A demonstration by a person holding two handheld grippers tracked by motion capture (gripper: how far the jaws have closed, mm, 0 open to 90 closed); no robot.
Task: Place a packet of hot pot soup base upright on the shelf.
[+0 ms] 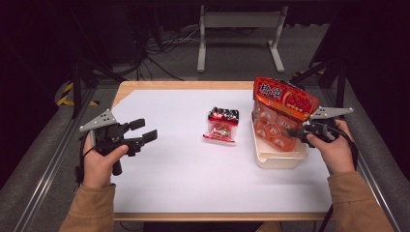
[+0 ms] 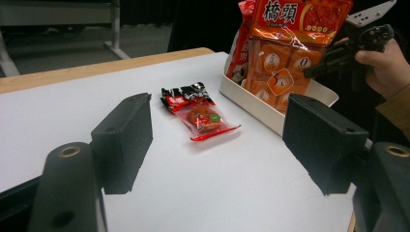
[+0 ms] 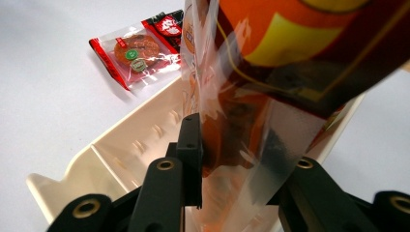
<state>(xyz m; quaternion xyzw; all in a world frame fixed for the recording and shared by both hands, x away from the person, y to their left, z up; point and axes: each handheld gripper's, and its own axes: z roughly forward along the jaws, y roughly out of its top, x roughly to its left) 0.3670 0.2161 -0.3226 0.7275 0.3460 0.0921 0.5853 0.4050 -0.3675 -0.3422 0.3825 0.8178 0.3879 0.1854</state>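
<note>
A large orange snack bag [image 1: 283, 104] stands upright in a cream tray [image 1: 280, 162] at the table's right. My right gripper [image 1: 296, 131] is shut on the bag's right edge, low down. In the right gripper view the jaws press the bag's clear film [image 3: 270, 140] from both sides above the tray [image 3: 121, 154]. A small red snack packet [image 1: 222, 125] lies flat at mid-table, left of the tray. My left gripper [image 1: 142, 133] hovers open at the left, apart from it. The left gripper view looks between spread jaws at the packet [image 2: 200, 113], the bag [image 2: 290, 43] and the tray [image 2: 246, 99].
A white sheet [image 1: 183, 169] covers the wooden table [image 1: 145, 86]. A grey metal stand [image 1: 239, 21] and cables [image 1: 159, 53] sit on the floor beyond the far edge. The other hand [image 2: 382, 63] with its gripper appears at the right of the left gripper view.
</note>
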